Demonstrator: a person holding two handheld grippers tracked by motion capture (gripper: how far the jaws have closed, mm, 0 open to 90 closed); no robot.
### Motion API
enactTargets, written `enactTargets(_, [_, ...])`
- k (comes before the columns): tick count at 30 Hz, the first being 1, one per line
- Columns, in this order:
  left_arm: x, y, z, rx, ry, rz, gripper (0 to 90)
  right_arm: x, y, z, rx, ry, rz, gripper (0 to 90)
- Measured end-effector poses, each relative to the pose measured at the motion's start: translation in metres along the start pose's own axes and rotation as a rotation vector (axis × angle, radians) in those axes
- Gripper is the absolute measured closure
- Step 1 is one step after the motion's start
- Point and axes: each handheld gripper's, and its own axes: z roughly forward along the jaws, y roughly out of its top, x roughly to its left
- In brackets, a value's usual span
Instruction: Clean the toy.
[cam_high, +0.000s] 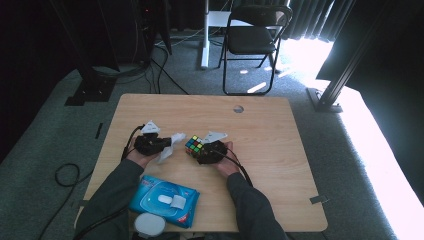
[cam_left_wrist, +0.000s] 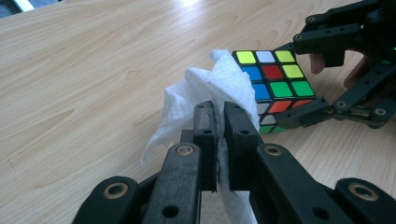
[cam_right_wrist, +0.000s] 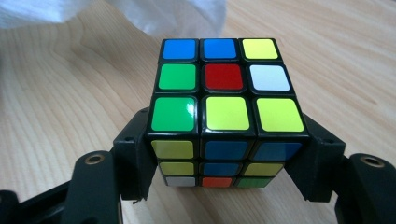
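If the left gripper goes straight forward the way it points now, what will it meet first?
Probably the puzzle cube: the left gripper, shut on the white wipe, points at it, and the wipe already seems to touch its side.

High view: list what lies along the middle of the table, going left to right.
left gripper → white wipe → colour cube → right gripper

Harsh daylight floods in from the right, the left stays dim.
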Motion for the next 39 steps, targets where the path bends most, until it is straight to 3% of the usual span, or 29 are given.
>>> enactTargets(14, [-0.005, 0.006, -0.004, -0.021, -0.004, 0.015, 85.0, 0.014, 0.007, -0.001, 0.008, 0.048, -0.043, 34.1])
enactTargets(27, [-0.013, 0.011, -0.003, -0.028, -0.018, 0.036, 85.2, 0.018, 0.013, -0.005, -0.016, 0.052, -0.039, 34.1])
enactTargets(39, [-0.021, 0.014, 0.005, -0.018, -0.034, 0.057, 85.3, 0.025, 0.021, -0.003, -0.016, 0.066, -0.065, 34.1])
